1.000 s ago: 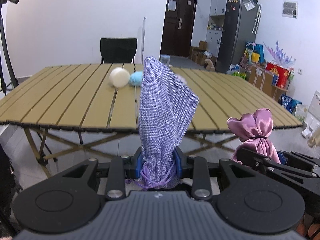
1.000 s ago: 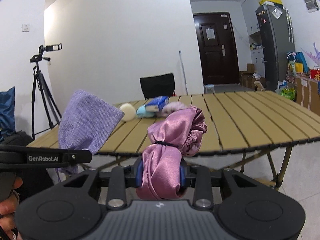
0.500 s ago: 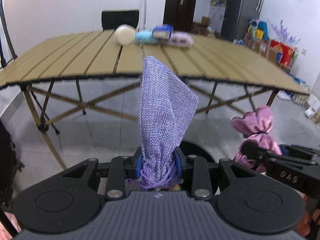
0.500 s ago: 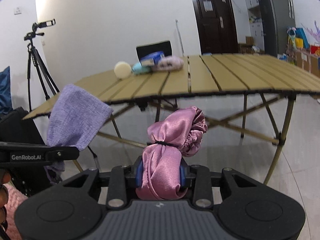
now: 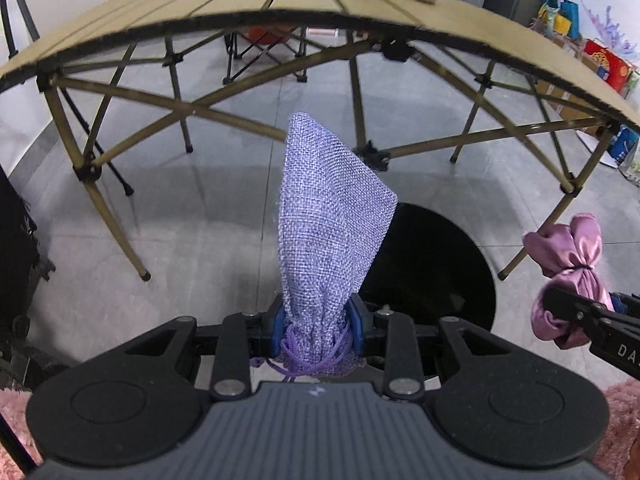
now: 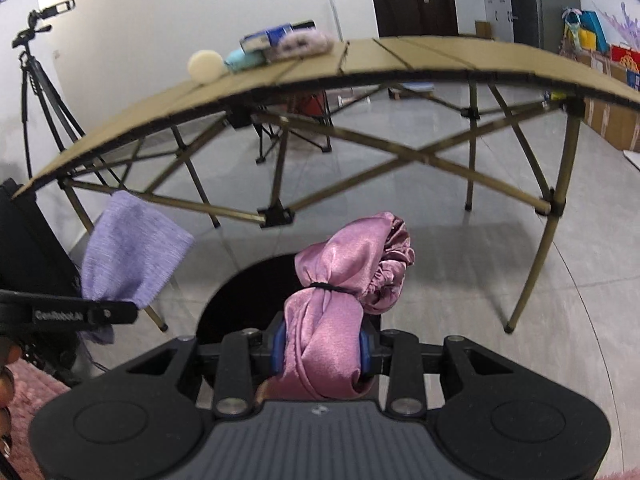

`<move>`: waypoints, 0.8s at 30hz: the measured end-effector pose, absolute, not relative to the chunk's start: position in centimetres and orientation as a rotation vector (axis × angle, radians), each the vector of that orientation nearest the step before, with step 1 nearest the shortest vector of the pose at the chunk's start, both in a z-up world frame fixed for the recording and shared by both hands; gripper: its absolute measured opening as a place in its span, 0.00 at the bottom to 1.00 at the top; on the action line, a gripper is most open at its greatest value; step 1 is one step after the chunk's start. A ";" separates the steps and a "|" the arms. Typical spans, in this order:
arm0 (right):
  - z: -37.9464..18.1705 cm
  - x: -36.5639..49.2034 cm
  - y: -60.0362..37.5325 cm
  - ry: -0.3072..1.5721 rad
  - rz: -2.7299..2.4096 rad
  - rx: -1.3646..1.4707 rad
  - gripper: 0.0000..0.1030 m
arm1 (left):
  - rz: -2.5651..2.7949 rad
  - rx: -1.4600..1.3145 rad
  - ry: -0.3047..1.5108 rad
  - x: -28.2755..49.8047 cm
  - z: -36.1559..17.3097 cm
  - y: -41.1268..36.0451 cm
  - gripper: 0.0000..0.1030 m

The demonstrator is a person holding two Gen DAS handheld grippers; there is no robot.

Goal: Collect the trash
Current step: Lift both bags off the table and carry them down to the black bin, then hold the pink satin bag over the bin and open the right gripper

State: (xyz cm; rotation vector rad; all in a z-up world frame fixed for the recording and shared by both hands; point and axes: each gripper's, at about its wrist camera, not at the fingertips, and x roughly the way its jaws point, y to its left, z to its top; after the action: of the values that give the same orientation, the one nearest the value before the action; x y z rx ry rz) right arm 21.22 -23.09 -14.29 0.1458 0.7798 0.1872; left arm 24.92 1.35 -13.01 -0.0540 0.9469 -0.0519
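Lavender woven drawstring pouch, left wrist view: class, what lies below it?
Below the lavender woven drawstring pouch gapes a round black bin opening on grey floor. The pouch covers its left part; its contents are too dark to see.

2 wrist fisheyes, side by side, tilted floorward (share table point(image 5: 460, 12)).

Open floor point(image 5: 224, 208) ahead; table legs point(image 5: 108, 216) flank it.

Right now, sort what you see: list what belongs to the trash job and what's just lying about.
Job:
- purple woven pouch, held in the left gripper
- pink satin pouch, held in the right gripper
- black bin below
- items on the table: cream ball, teal item

Lying about:
- tripod
- folding chair
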 end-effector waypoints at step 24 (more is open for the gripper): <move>-20.3 23.0 -24.5 0.995 0.065 0.115 0.32 | 0.057 -0.043 1.099 26.9 -17.9 3.4 0.30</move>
State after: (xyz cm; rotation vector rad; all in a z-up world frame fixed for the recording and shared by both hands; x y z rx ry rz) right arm 22.96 -24.47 -20.35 0.1150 0.9952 0.0650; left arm 26.91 3.41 -17.94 -0.0432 1.0993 0.0569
